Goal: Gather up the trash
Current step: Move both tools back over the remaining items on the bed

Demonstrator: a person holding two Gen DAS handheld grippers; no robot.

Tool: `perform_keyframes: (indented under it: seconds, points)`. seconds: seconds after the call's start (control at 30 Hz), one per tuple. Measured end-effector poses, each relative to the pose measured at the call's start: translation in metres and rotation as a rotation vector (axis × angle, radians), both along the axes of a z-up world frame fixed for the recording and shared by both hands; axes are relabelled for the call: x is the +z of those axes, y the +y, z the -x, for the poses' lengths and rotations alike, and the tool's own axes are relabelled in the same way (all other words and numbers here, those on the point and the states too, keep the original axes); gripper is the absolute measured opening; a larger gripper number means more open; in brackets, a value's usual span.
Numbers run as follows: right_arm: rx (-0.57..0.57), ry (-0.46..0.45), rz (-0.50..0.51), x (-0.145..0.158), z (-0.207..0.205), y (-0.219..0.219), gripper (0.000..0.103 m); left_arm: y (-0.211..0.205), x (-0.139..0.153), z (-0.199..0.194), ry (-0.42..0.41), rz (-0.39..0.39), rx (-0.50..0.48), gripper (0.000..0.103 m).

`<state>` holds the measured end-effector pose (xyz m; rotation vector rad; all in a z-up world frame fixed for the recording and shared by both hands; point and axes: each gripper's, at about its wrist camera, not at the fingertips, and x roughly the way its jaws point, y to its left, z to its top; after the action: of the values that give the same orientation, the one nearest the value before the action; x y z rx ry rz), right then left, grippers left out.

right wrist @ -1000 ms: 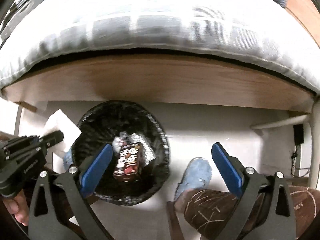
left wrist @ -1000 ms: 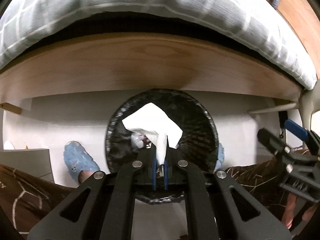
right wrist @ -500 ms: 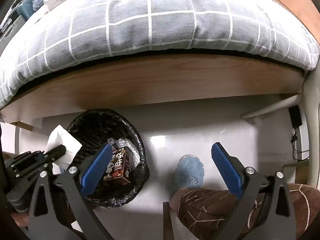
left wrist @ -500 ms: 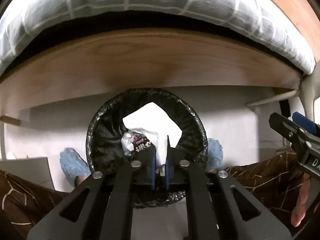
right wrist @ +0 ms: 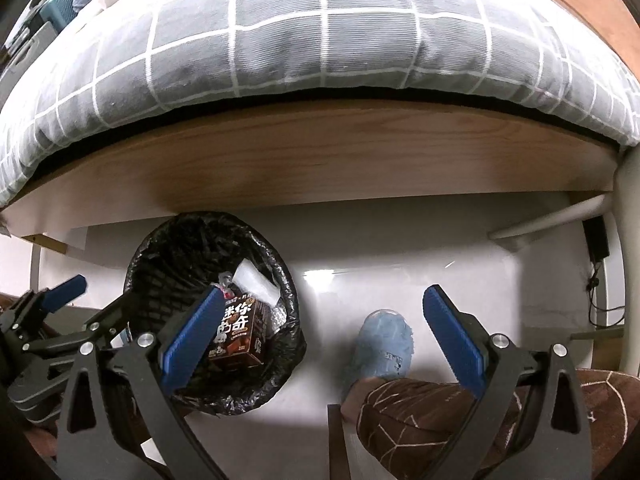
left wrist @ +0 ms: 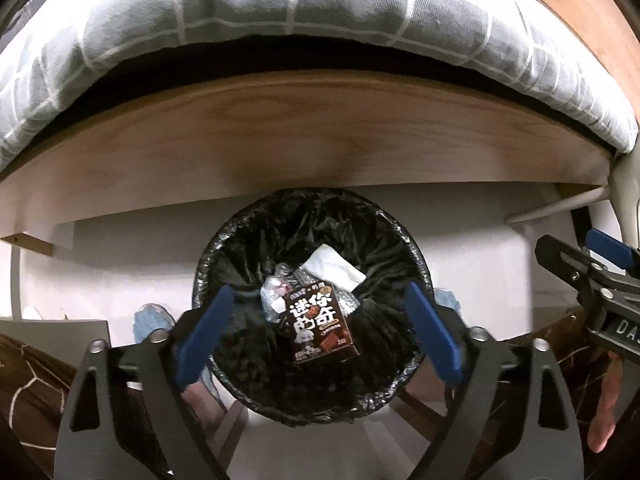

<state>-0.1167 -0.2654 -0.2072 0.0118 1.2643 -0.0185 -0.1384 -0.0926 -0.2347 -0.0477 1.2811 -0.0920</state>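
Item, release step of the trash run: our left gripper [left wrist: 316, 334] hangs over the black-lined bin [left wrist: 416, 264], its jaws just sprung wide with nothing between them, and the white tissue [left wrist: 334, 266] lies inside the bin beside the brown snack box [left wrist: 320, 328] and a clear crumpled wrapper [left wrist: 272, 296]. Item, our right gripper [right wrist: 320, 336]: jaws wide apart and empty, poised over the floor just right of the bin, above a blue slipper [right wrist: 382, 346]. We judge this deposit complete; the next move calls for lifting both grippers clear and seeking further litter, none of which shows here.
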Motion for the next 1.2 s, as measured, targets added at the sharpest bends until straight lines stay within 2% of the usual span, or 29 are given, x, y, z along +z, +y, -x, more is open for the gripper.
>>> perform_keyframes:
  seconds: [0.13, 0.37, 0.83, 1.2]
  points:
    - [0.019, -0.008, 0.0, -0.001, 0.0, 0.007, 0.095, 0.008, 0.009, 0.004, -0.026, -0.007, 0.007, 0.097]
    - [0.05, -0.044, -0.009, 0.013, -0.001, 0.022, 0.095, 0.031, 0.031, 0.008, -0.07, -0.018, 0.049, 0.097]
    - [0.117, -0.171, -0.021, 0.082, -0.007, 0.061, 0.095, 0.076, 0.099, 0.018, -0.18, -0.012, 0.134, 0.097]
    - [0.145, -0.277, -0.015, 0.139, -0.024, 0.081, 0.095, 0.102, 0.152, 0.004, -0.251, -0.014, 0.178, 0.097]
